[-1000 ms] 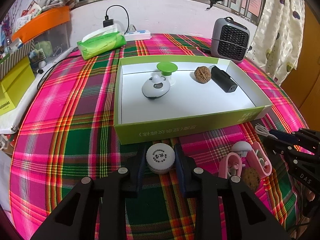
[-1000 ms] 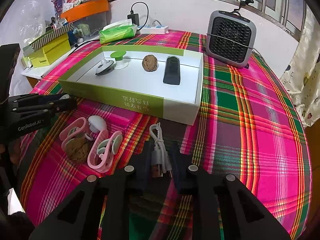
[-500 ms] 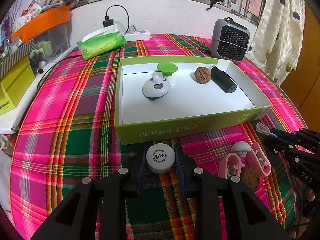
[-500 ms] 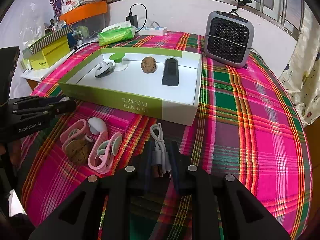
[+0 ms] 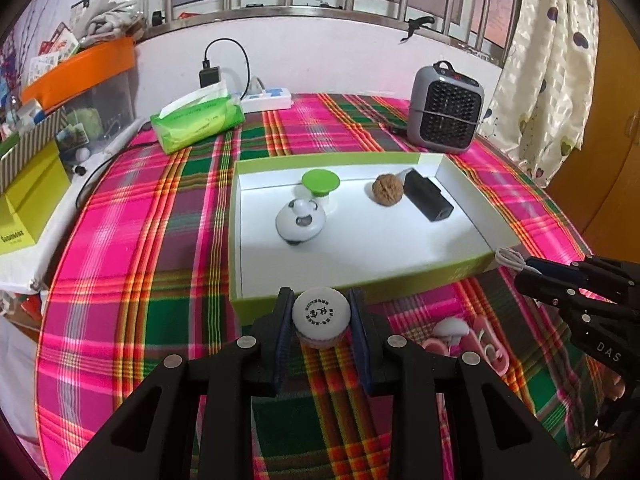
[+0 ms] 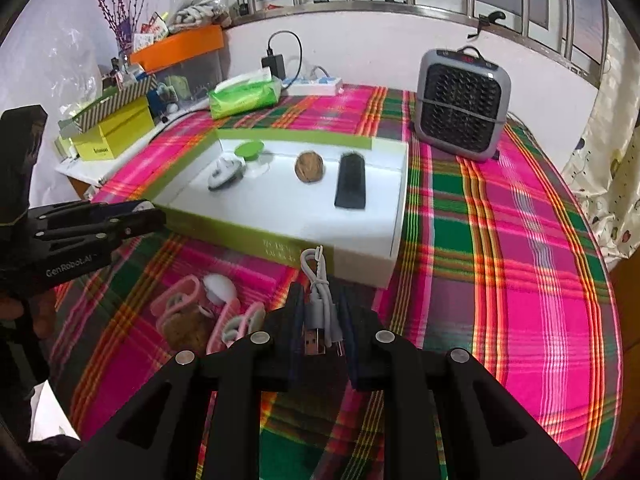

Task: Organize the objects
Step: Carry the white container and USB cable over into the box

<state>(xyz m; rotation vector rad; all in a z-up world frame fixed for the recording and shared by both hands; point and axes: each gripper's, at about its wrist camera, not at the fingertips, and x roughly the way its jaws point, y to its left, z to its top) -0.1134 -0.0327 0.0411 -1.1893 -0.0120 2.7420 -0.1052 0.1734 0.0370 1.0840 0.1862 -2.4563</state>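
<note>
My left gripper (image 5: 321, 320) is shut on a small round white-lidded jar (image 5: 321, 314), held just in front of the green box's near wall (image 5: 400, 282). My right gripper (image 6: 322, 320) is shut on a coiled white USB cable (image 6: 318, 300), raised near the box's front edge (image 6: 280, 248). Inside the box lie a white panda-like gadget (image 5: 300, 222), a green-topped cup (image 5: 320, 184), a walnut (image 5: 387, 190) and a black block (image 5: 428, 196). Pink clips, a white cap (image 6: 218, 286) and a brown walnut (image 6: 186, 326) lie on the plaid cloth.
A grey heater (image 5: 444, 110) stands at the back right, a green tissue pack (image 5: 198, 120) and power strip (image 5: 266, 98) at the back. Yellow boxes (image 5: 24, 200) and an orange bin sit off the table's left edge. Curtain hangs at the right.
Both grippers have risen and moved toward the box with their loads; the jar and the cable are lifted off the cloth.
</note>
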